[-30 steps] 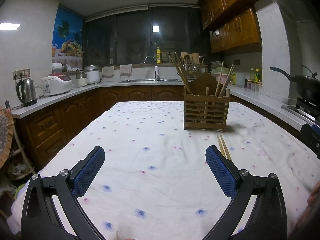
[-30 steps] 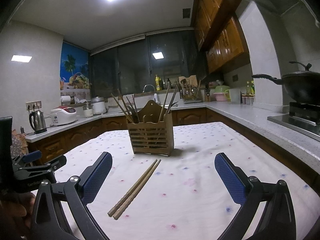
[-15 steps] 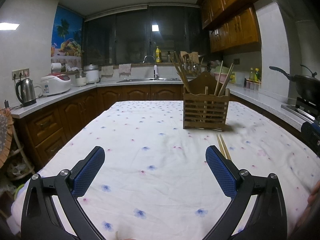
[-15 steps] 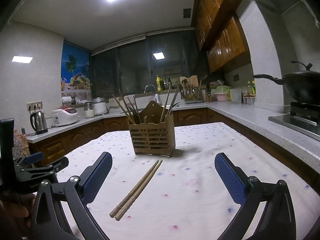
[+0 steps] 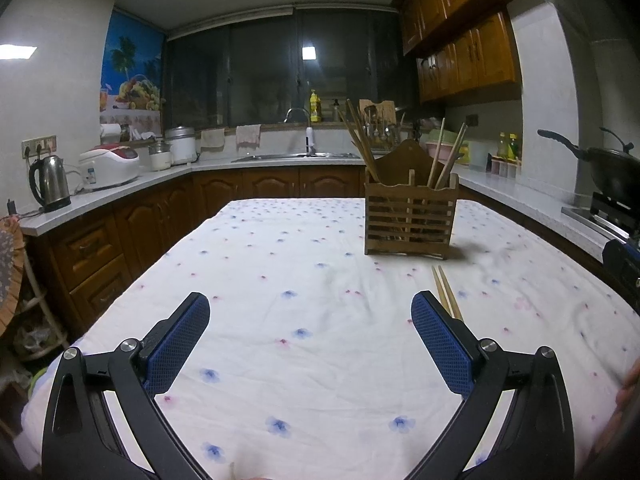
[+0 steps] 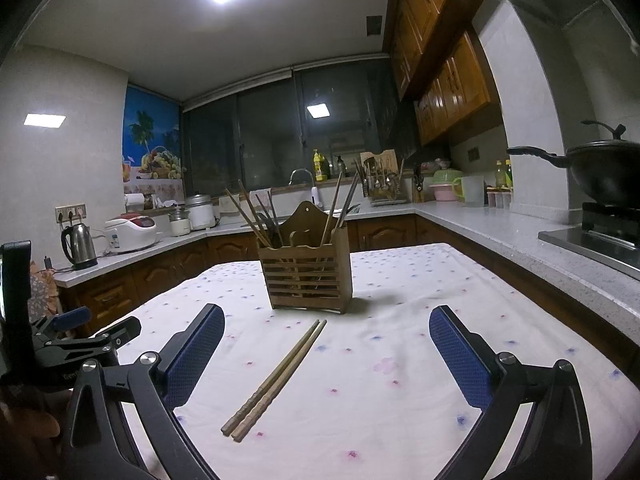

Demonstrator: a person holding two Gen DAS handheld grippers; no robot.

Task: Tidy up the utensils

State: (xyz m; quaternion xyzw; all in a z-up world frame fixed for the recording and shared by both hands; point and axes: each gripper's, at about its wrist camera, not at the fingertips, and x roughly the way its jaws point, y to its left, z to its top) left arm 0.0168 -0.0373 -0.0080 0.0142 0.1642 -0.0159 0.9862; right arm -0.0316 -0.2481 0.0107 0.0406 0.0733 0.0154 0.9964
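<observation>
- The counter [image 6: 420,312] in front of you wears a white flowered cloth.
- Your left tool [image 5: 310,334] is spread wide, holding nothing and hovering over bare cloth.
- Your right tool [image 6: 326,346] is just as wide, also holding nothing, with its jaws either side of the loose chopsticks.
- One slatted wooden holder [image 6: 306,276] stands upright mid-counter, with several chopsticks leaning in it.
- Two chopsticks [image 6: 276,380] lie side by side, touching, just before the holder.
</observation>
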